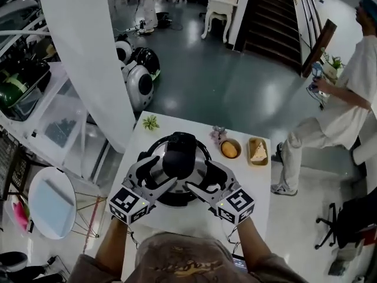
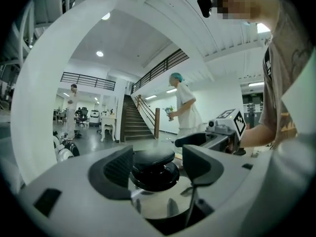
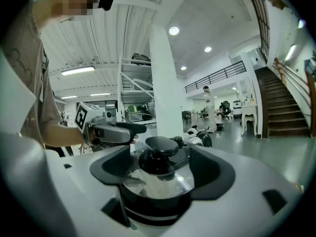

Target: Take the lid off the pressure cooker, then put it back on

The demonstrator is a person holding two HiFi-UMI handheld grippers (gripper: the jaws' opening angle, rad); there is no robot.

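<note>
Far left on the white table [image 1: 259, 184] a small plant [image 1: 151, 122] stands clear of the work. My left gripper [image 1: 156, 173] comes in from the near left with its jaws spread wide. The black knob [image 1: 179, 155] shows in the gap, but neither pad touches it. In the middle the pressure cooker [image 1: 174, 200] stands on the table with the lid [image 1: 200, 158] seated on it, knob up. My right gripper [image 1: 206, 178] mirrors the left from the near right, jaws just as wide and pinching nothing. I judge I hold both sides this way so the lid can be taken evenly and lifted level. To the right a bowl [image 1: 230, 149] and a tray [image 1: 258, 152] sit beside the cooker, out of my reach path
</note>
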